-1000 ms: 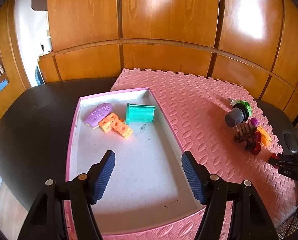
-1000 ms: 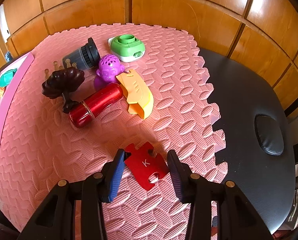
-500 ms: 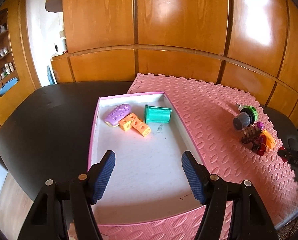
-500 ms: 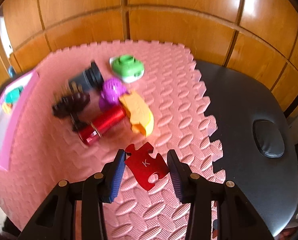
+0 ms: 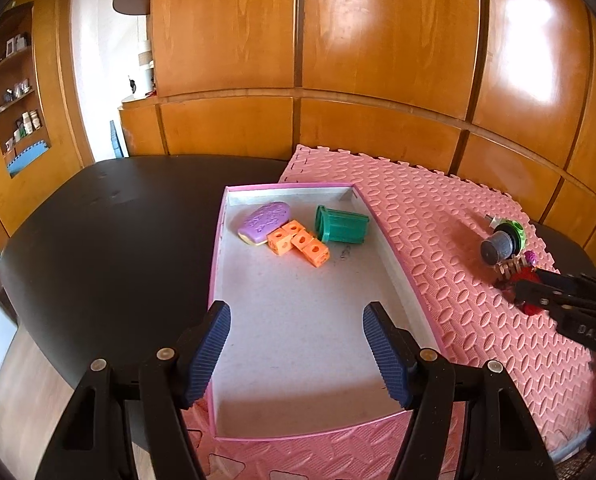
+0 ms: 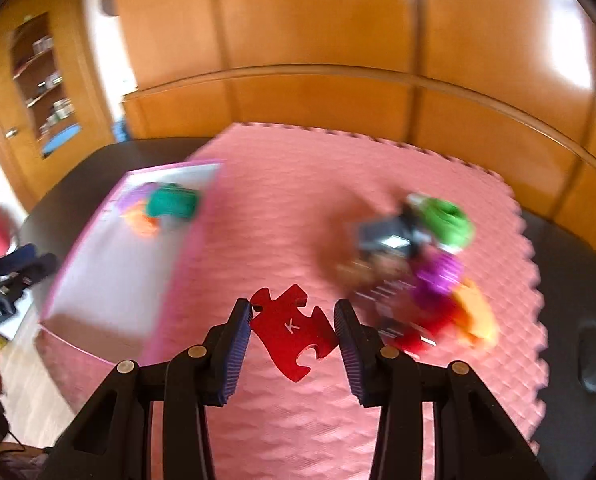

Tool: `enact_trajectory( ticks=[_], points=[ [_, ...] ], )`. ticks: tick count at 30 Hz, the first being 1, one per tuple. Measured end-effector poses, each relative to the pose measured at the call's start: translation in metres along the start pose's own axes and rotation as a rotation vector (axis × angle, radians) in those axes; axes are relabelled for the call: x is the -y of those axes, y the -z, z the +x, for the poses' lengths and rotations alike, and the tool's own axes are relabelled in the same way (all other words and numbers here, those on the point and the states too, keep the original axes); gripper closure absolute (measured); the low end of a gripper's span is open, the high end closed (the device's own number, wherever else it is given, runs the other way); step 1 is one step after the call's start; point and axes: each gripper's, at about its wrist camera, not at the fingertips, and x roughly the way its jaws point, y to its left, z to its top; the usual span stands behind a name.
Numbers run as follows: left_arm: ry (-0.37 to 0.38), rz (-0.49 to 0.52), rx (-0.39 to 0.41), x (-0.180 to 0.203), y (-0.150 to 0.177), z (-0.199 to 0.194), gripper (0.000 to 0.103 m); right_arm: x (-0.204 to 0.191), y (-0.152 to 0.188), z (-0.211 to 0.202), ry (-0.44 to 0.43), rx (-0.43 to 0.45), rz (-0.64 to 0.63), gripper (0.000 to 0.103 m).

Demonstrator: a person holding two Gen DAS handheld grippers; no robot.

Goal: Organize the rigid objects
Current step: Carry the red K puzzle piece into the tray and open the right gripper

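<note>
Left wrist cam sits above the near end of the pink tray, looking down along its length toward the wood-panelled wall, fairly close. Right wrist cam hangs over the pink foam mat from further right, tilted down and facing that same wall, though it's all blurry. Both catch the tray, the mat and the black table.

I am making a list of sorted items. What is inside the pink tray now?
Inside the pink tray lie a purple oval piece, a row of orange cubes and a green ridged piece on its side. The purple piece hides whatever lies beneath it.
</note>
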Motion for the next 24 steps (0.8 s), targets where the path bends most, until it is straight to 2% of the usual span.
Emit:
enact_trajectory(
  ticks=[4, 11, 17, 24],
  points=[
    [-0.006, -0.014, -0.001, -0.007, 0.002, 0.0, 0.033, -0.041, -0.016, 0.014, -0.058, -0.002, -0.068, 0.061],
    [-0.017, -0.045, -0.01, -0.02, 0.006, 0.001, 0.033, -0.081, -0.035, 0.042, -0.102, -0.028, -0.142, 0.061],
    [-0.024, -0.065, -0.022, -0.027, 0.009, 0.004, 0.033, -0.106, -0.044, 0.065, -0.093, -0.061, -0.194, 0.06],
    [-0.024, -0.079, -0.031, -0.031, 0.01, 0.007, 0.033, -0.118, -0.059, 0.1, -0.025, -0.088, -0.244, 0.06]
  ],
)
